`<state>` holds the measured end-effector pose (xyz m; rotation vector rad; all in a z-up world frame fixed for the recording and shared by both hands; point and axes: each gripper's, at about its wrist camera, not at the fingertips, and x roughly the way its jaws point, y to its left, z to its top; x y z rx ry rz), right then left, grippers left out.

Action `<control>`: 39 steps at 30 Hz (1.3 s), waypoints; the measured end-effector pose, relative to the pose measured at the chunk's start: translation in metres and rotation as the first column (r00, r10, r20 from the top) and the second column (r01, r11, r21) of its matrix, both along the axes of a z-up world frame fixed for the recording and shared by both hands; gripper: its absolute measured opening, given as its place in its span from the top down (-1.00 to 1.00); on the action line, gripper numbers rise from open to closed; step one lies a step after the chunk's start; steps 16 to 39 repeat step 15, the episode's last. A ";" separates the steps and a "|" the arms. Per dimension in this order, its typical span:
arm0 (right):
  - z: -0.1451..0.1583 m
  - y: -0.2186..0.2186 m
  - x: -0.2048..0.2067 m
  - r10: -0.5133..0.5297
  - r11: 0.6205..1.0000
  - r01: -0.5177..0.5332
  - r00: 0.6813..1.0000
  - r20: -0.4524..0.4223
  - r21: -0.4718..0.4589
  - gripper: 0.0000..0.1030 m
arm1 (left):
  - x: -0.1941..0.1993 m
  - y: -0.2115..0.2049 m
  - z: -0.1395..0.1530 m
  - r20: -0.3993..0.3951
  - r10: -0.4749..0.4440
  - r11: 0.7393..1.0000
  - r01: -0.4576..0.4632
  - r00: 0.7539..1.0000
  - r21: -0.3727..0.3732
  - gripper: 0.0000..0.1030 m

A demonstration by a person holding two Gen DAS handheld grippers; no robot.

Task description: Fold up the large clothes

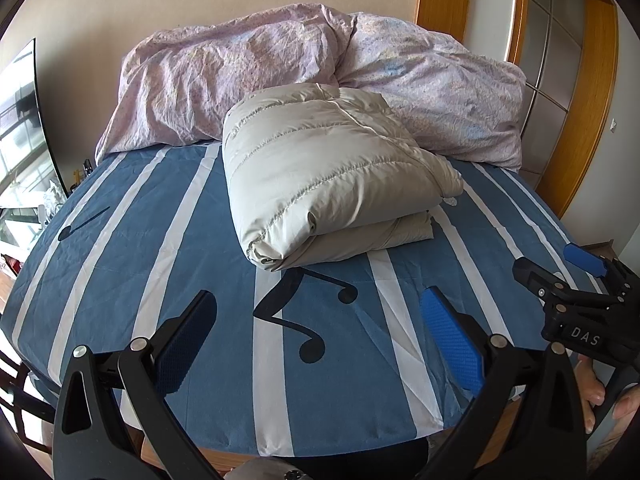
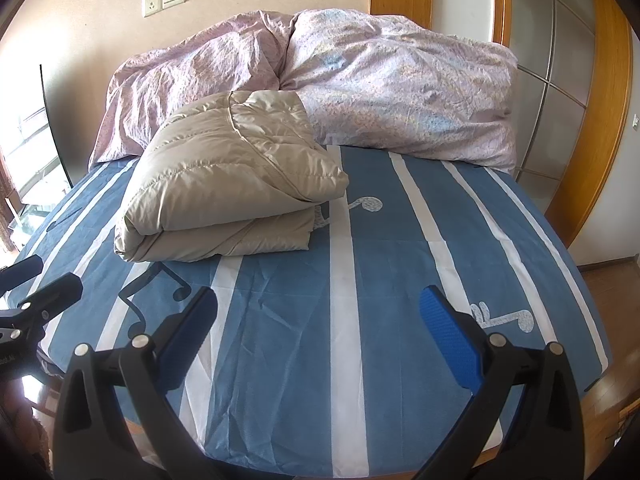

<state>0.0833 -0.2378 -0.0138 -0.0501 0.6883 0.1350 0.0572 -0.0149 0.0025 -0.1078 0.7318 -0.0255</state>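
A beige quilted down jacket (image 1: 320, 172) lies folded in a thick bundle on the blue and white striped bed sheet (image 1: 200, 280); it also shows in the right wrist view (image 2: 224, 184). My left gripper (image 1: 320, 320) is open and empty, held over the near part of the bed, well short of the jacket. My right gripper (image 2: 320, 320) is open and empty too, to the right of the jacket and nearer the bed's front edge. The right gripper also shows at the right edge of the left wrist view (image 1: 560, 268).
A crumpled pink floral duvet (image 1: 280, 72) is piled against the wall behind the jacket. A mirror or glass panel (image 1: 20, 128) stands left of the bed. A wooden-framed sliding door (image 2: 560, 80) is to the right. The bed's wooden front edge (image 2: 600, 392) is below the grippers.
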 end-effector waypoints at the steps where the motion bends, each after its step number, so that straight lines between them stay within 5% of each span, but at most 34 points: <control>1: 0.000 0.000 0.000 0.000 1.000 0.000 1.000 0.000 0.000 -0.96 | 0.001 -0.001 0.001 -0.001 0.000 1.000 0.000 1.000 0.001 -0.97; 39: 0.000 0.000 0.000 -0.001 1.000 0.001 1.000 -0.001 0.001 -0.96 | 0.001 -0.001 0.003 0.002 -0.003 1.000 0.003 1.000 0.004 -0.97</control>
